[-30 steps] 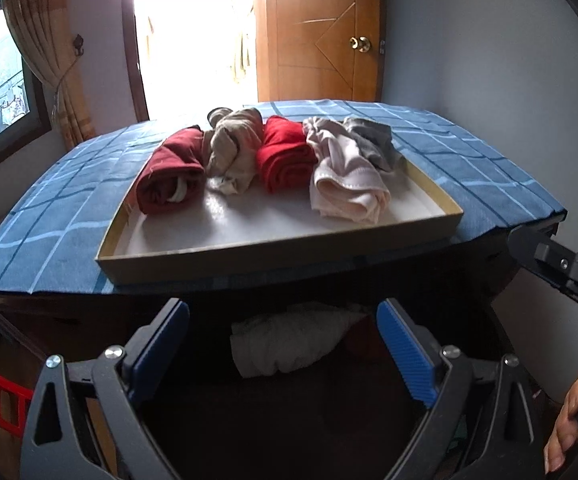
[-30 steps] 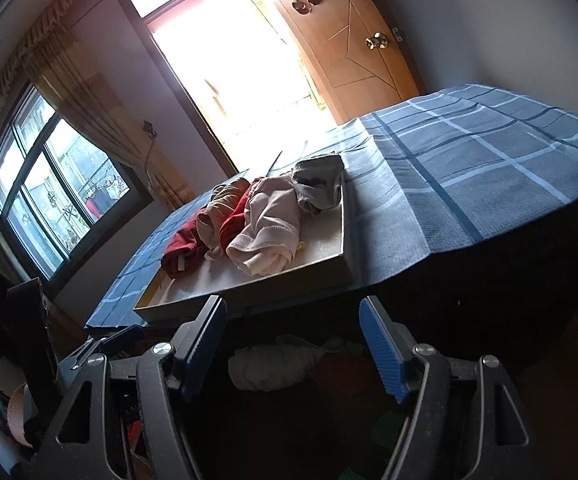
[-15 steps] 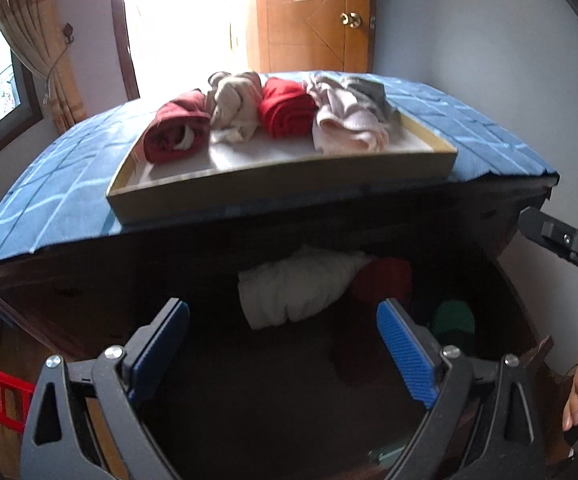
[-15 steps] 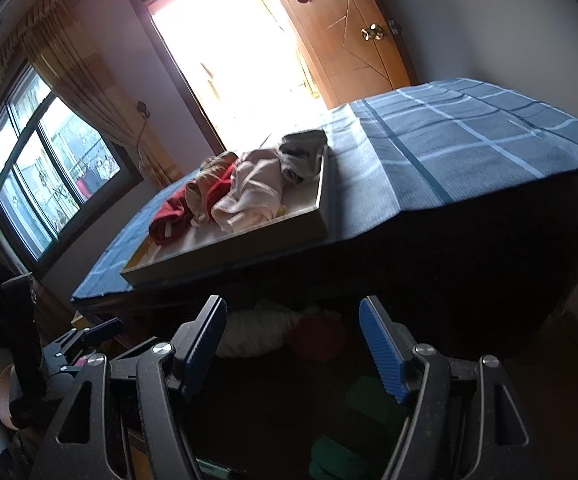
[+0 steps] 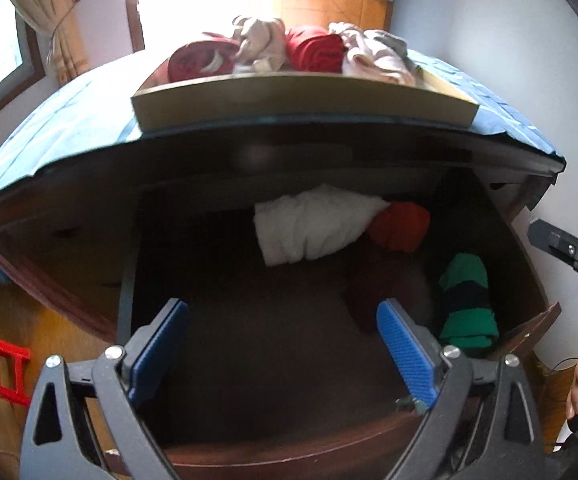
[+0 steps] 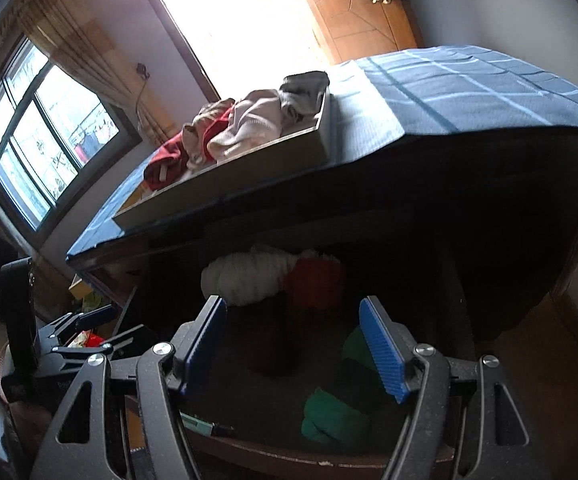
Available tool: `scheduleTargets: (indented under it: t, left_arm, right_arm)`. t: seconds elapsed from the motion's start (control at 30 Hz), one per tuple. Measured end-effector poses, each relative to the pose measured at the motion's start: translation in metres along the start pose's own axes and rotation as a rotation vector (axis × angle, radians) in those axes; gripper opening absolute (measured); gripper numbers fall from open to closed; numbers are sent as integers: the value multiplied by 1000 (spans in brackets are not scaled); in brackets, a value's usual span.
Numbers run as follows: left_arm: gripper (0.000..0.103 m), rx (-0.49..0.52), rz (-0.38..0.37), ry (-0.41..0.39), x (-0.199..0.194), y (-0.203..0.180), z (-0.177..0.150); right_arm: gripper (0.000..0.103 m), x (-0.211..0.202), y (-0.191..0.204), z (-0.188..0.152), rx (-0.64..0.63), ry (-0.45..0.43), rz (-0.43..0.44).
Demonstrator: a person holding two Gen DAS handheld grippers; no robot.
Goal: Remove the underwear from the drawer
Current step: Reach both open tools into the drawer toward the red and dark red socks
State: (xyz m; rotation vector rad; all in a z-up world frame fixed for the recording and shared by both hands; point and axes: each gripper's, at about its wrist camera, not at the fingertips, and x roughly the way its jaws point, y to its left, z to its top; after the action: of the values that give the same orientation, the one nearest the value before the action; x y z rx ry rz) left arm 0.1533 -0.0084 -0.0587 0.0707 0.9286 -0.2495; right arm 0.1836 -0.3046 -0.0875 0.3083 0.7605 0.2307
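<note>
Both tongs had dipped toward the open drawer; left tongs and right tongs tilted down, spread, empty. Underwear lay inside, more in the tray beyond.

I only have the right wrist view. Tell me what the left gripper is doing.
Observer: The left gripper is open, with nothing between its pads, and points into the drawer.
Operator: Describe that green roll properly.
Observer: The green roll has dark bands across it and lies by the drawer's right wall.
Operator: Report what is on the floor left of the drawer.
Observer: A red stool, it seems, partly cut off.
</note>
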Motion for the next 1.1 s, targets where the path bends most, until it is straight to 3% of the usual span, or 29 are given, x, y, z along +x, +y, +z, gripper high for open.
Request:
scheduleTargets:
  t: [0.23,0.37,0.43,0.6,0.73,0.9,1.03,1.1]
  left_arm:
    - [97,0,-5,43,8,3,-6]
    - [97,60,3,48,11,-1,0]
    - [97,126,22,43,14,-7,7]
    - [97,406,54,-2,28,-35,24]
    - [97,576,37,57,53,-53,29]
    - [96,591,16,121,76,-54,35]
    - [96,541,24,180,90,-42,40]
    - [96,510,-15,214,90,-34,39]
  right_arm:
    - [71,5,1,-14,-27,59,-3]
    - [71,11,3,-18,-35,96,5]
    - [71,13,3,-20,-43,107,6]
    - [71,20,6,-12,-80,117,-15]
    - [71,33,5,-4,-107,144,-32]
    - [71,55,-4,5,-101,196,-33]
    - [71,75,-5,9,-119,269,-16]
    - [71,83,-4,8,-106,302,9]
